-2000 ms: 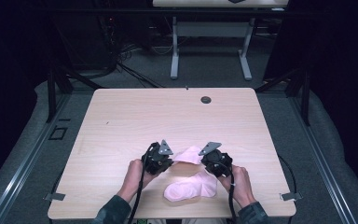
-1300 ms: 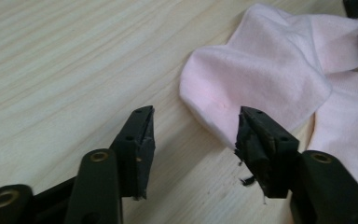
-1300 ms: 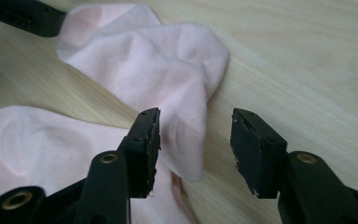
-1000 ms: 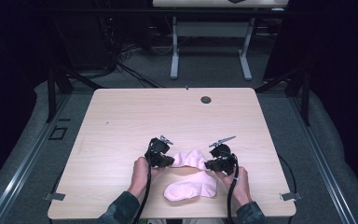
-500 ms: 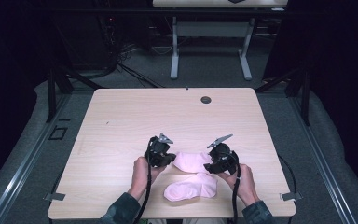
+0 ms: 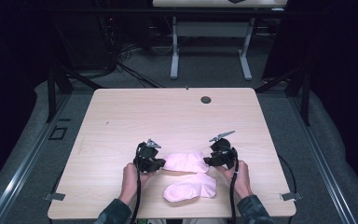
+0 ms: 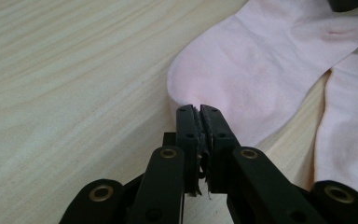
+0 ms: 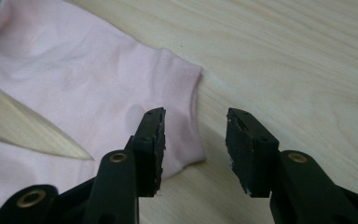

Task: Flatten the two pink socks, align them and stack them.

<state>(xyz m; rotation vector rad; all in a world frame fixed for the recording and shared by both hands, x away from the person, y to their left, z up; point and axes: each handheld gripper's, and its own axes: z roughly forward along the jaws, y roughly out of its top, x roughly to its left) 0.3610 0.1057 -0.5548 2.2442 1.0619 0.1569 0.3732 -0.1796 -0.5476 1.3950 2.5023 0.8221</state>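
Having carried the upper sock (image 6: pixel 185 162) toward the tabletop's near edge, the left claw (image 7: pixel 199 112) stays clamped on its toe while the right claw (image 8: pixel 193 126) now gapes over the cuff, releasing it.

Both forearms come in from the near edge of the high view, sleeves dark, each hand wrapped round a gripper. The left hand (image 6: pixel 131 179) holds the left gripper (image 6: pixel 150 156) low, its jaws pressed together with no gap, pointing right. The right hand (image 6: pixel 240 176) holds the right gripper (image 6: pixel 219 154) level with it and well apart, its jaws spread wide, pointing left. Each gripper carries a grey three-cornered plate on top, and a cable trails back along each wrist.
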